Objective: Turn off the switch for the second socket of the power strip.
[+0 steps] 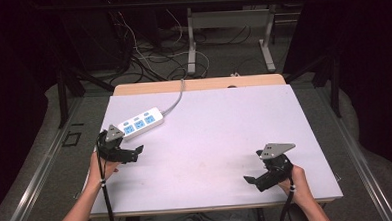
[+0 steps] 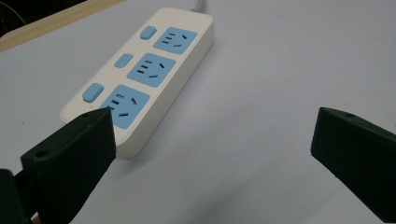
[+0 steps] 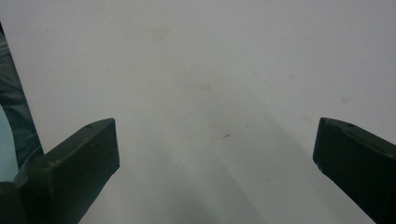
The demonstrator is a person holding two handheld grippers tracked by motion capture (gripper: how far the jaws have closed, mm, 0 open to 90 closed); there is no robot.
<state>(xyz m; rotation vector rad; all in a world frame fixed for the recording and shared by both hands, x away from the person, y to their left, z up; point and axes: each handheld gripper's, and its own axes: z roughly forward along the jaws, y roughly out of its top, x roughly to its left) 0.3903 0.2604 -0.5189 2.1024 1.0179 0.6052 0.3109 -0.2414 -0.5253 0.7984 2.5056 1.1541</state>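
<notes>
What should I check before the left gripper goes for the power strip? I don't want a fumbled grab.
1. Left gripper open: ok, jaws wide apart.
2. Power strip lying flat on the table, sockets up: ok.
3. Strip centred between the jaws: not ok, it sits towards the left jaw.
4. Right gripper clear of the strip: ok, far across the table, open.
5. Cord free to follow: cannot tell, it runs off the far edge.

Black grippers (image 1: pixel 136 152), grey three-cornered plates, black trailing cables
</notes>
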